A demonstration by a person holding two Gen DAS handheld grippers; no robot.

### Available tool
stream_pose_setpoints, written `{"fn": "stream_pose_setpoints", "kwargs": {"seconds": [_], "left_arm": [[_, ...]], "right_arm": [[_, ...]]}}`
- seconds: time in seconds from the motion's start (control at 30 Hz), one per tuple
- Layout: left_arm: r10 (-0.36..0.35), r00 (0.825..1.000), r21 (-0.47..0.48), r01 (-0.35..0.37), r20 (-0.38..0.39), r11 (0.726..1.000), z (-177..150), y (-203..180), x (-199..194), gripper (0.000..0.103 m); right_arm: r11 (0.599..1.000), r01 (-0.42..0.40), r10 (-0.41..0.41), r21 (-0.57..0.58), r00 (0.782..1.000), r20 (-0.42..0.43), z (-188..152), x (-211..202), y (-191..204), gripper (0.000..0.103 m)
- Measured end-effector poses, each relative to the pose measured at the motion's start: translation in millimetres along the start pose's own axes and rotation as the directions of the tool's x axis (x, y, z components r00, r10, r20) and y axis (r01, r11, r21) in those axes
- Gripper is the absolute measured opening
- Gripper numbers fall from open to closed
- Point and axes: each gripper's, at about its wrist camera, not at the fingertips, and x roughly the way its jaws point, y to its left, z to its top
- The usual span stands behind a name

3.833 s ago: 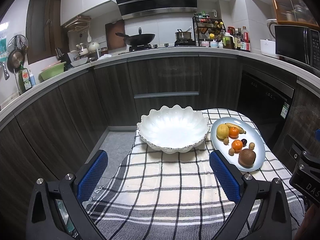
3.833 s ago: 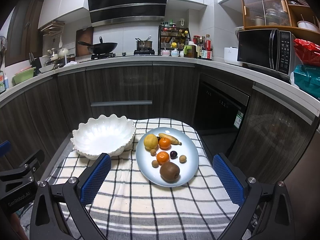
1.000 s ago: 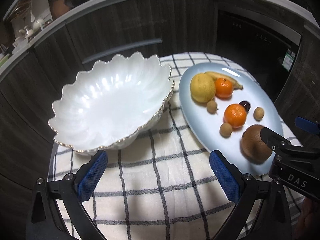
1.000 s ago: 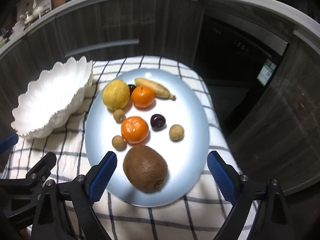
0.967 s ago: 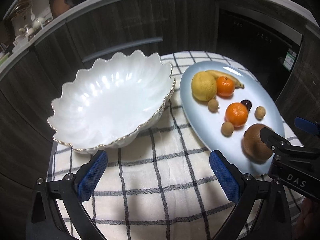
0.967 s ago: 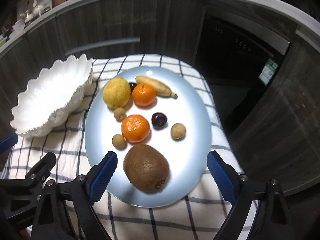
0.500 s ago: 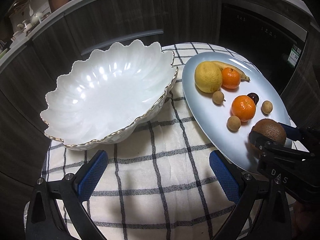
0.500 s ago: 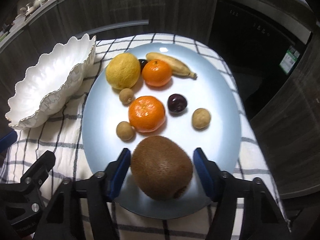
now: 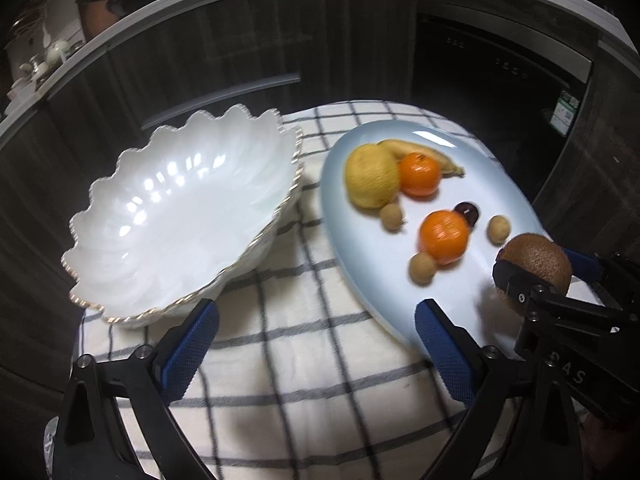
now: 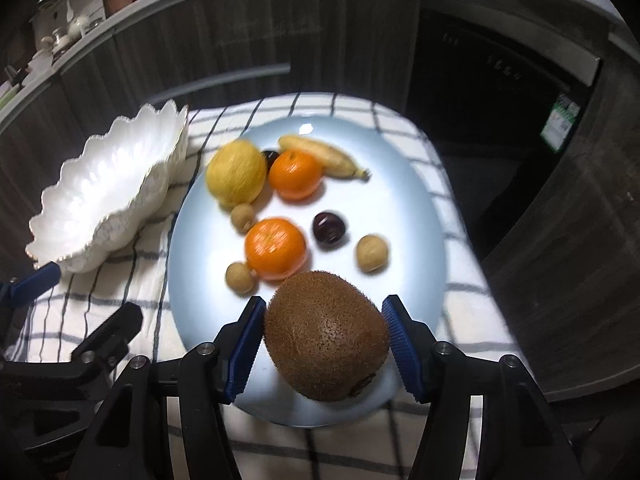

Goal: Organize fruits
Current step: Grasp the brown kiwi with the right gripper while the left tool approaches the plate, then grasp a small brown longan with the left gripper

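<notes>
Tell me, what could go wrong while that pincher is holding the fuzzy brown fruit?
The kiwi is round and the right gripper only pinches its sides, so it might slip out and roll. It could knock the nearest orange or small brown fruit across the blue plate. The white bowl has a thin scalloped rim; bumping it might chip it.

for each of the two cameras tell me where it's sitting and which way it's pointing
Left wrist: on the left gripper, above the checked cloth, facing the white bowl and blue plate; its open blue fingers show, with the right gripper alongside.
Right wrist: on the right gripper, looking down at the plate; its fingers flank the kiwi, apparently touching.
Shared: bowl, plate, oranges, kiwi, cloth.
</notes>
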Motion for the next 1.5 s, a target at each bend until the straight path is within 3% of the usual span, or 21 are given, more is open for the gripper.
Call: {"fn": "stream_pose_setpoints", "kwargs": {"seconds": [0.27,0.47,0.7,0.87,0.97,1.07,1.17,1.5], "left_arm": [[-0.076,0.997,0.063,0.075,0.006,0.995,17,-29,14,0.094],[-0.119,0.992,0.133,0.123,-0.039,0.983,21,-51,34,0.080],[-0.147,0.983,0.180,0.165,-0.108,0.970,24,-60,60,0.055],[-0.160,0.979,0.205,0.184,-0.129,0.961,22,-65,66,0.051],[-0.173,0.972,0.209,0.204,-0.158,0.956,19,-69,72,0.039],[-0.178,0.972,0.215,0.208,-0.151,0.954,19,-71,72,0.035],[-0.186,0.971,0.221,0.216,-0.150,0.951,18,-73,72,0.024],[-0.187,0.972,0.209,0.213,-0.139,0.954,19,-67,64,0.023]], "right_arm": [[0.998,0.046,-0.048,0.042,0.998,0.032,8,-4,-32,0.061],[0.997,0.052,-0.054,0.062,0.998,0.033,12,5,-44,0.061],[0.997,0.043,-0.046,0.069,0.998,0.036,18,13,-44,0.061],[0.997,0.032,-0.035,0.065,0.999,0.041,21,15,-40,0.061],[0.997,0.036,-0.038,0.063,0.999,0.036,20,15,-39,0.061],[0.997,0.038,-0.040,0.066,0.999,0.028,18,16,-39,0.061],[0.997,0.039,-0.040,0.066,0.999,0.023,17,17,-38,0.061],[0.998,0.033,-0.035,0.060,0.999,0.024,15,14,-35,0.061]]}}
